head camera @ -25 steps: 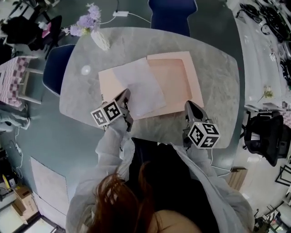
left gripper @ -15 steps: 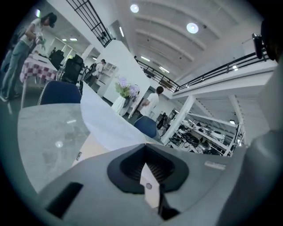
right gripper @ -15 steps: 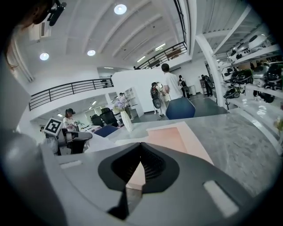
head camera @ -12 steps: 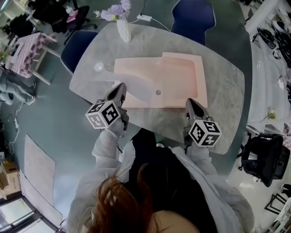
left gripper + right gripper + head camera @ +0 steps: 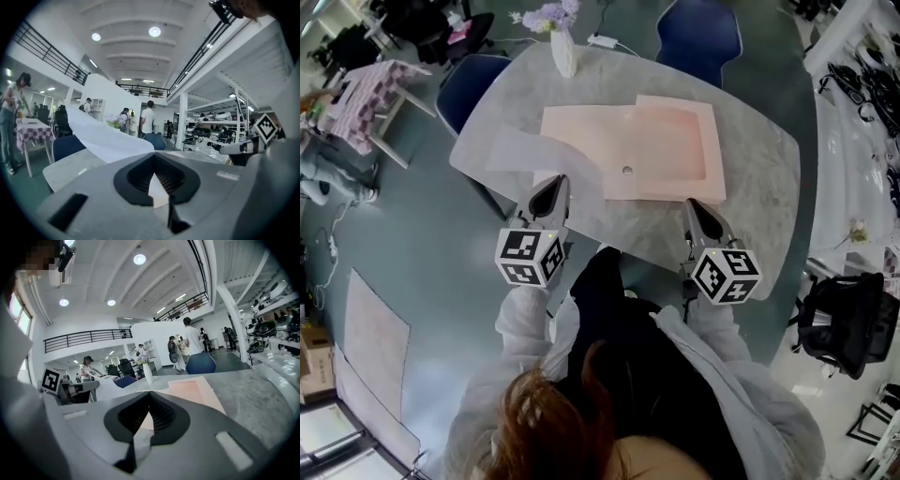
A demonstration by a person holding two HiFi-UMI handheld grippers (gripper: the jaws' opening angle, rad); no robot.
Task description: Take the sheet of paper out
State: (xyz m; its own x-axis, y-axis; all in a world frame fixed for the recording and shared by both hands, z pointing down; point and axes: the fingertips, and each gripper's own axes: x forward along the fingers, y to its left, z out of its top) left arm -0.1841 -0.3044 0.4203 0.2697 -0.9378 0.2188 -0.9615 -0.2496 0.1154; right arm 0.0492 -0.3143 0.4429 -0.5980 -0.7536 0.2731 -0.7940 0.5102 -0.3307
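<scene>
Now that the left gripper [image 5: 553, 187], jaws clamped on the sheet of paper [image 5: 525, 152], has swung up and left, the sheet sits clear of the pink folder [image 5: 666, 141] it covered a second ago and trails over the table's [image 5: 759, 178] left edge. The right gripper [image 5: 693, 208], jaws together on nothing, hovers by the folder's near right corner. The removal looks essentially done.
</scene>
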